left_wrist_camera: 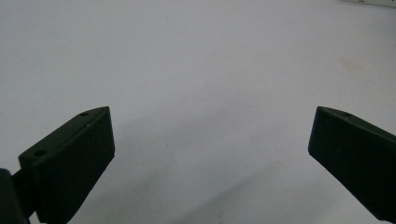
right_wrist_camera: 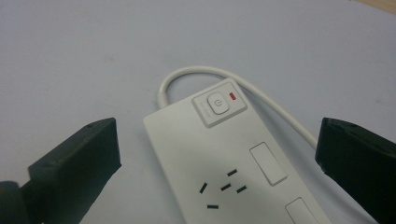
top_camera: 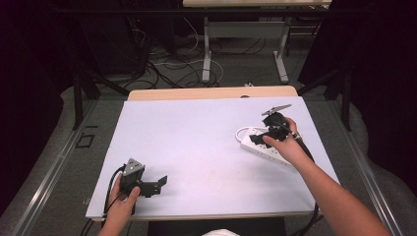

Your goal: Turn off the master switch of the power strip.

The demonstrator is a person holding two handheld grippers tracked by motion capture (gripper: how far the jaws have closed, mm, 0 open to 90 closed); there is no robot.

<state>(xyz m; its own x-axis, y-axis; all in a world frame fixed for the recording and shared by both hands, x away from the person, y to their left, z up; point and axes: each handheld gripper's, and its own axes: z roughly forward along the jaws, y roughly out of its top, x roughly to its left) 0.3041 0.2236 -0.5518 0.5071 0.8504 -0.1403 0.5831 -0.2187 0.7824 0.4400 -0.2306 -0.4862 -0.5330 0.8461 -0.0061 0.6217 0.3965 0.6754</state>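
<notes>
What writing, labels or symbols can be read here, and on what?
No words or numbers are readable.
A power symbol, a circle with a stroke, stands on the button of the white power strip.
Faint marks left of that button are too small to read.

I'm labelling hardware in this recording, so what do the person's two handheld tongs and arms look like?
Both tongs are black, each with two blocky, wedge-shaped jaws that have small holes on top. The left tongs carry a grey three-cornered plate and trail a black cable. The right tongs have the same grey plate and a black cable along the forearm. Both forearms are bare, with no sleeves in sight.
</notes>
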